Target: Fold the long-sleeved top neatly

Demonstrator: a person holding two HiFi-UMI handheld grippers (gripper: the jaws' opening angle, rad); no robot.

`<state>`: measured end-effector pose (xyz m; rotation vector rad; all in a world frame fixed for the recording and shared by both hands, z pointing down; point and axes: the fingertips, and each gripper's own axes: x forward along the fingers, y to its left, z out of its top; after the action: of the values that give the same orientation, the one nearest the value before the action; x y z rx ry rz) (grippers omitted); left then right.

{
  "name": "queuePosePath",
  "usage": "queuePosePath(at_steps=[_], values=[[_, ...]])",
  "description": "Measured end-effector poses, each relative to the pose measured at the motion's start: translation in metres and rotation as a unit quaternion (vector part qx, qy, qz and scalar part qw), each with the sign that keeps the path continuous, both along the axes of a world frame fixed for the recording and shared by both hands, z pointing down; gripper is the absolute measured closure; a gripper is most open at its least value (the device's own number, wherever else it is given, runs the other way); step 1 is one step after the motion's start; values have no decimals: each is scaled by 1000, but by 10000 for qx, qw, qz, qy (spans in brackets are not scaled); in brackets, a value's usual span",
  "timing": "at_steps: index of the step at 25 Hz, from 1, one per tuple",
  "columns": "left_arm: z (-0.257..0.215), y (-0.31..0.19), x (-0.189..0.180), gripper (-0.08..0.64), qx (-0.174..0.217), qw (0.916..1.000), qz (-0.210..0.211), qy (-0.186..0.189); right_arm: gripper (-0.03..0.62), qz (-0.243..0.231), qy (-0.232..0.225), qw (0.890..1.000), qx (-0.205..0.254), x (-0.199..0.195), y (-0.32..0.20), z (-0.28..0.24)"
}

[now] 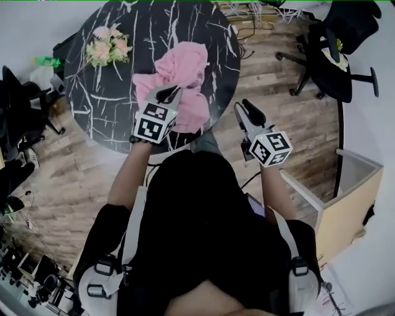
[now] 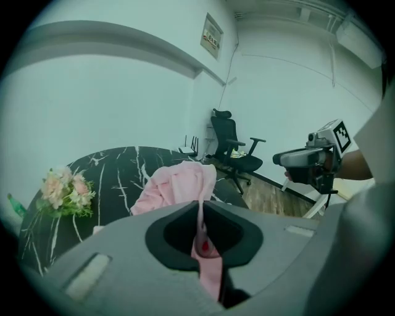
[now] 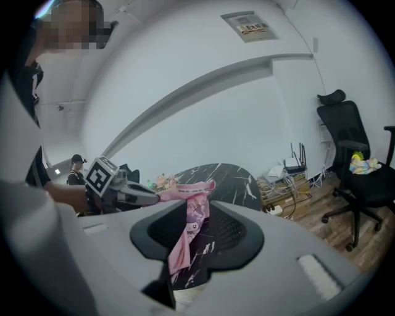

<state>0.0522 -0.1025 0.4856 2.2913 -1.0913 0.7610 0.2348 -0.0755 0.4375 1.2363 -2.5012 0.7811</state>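
Observation:
The pink long-sleeved top (image 1: 185,80) lies crumpled on the round black marble table (image 1: 105,99), with one part draped over the near edge. My left gripper (image 1: 170,94) is over the top's near part and is shut on a fold of it (image 2: 199,216), which runs up from the jaws to the heap (image 2: 179,185). My right gripper (image 1: 247,110) hangs off the table's right edge, apart from the cloth, its jaws a little apart and empty. In the right gripper view the lifted cloth (image 3: 196,213) stretches from the left gripper (image 3: 153,196) and hangs beyond my jaws.
A bunch of flowers (image 1: 108,46) sits at the table's far left. A black office chair (image 1: 336,49) stands at the right on the wood floor, and dark chairs (image 1: 18,105) at the left. A pale cabinet (image 1: 352,197) stands by my right side. Cables (image 1: 247,18) lie behind the table.

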Motion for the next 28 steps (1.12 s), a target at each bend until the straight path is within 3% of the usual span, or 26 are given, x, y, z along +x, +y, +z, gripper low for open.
queuePosePath(at_steps=[5,10,13,17,19,22,25,28], values=[[-7,41,-64,535,20,9986,-533,64,476,-741,287,9968,110,-57,-3,7],[-3,84,-112,535,-77,9949,-1002,77,476,-1521,584,9863,247,-113,-9,13],[-2,110,-136,537,-158,9907,-1352,59,476,-2039,860,9742,449,-146,-12,14],[6,142,-169,537,-317,9808,-1921,117,476,-2849,1188,9487,690,-198,-15,18],[13,159,-181,538,-444,9734,-2241,190,476,-3307,1332,9310,779,-225,-15,23],[25,175,-191,538,-604,9615,-2665,299,476,-4008,1677,8946,1048,-262,-22,33],[30,178,-195,539,-679,9499,-3019,444,476,-4682,2022,8483,1424,-295,-35,41],[34,181,-194,538,-748,9377,-3351,530,476,-5440,2227,7936,1567,-323,-44,49]])
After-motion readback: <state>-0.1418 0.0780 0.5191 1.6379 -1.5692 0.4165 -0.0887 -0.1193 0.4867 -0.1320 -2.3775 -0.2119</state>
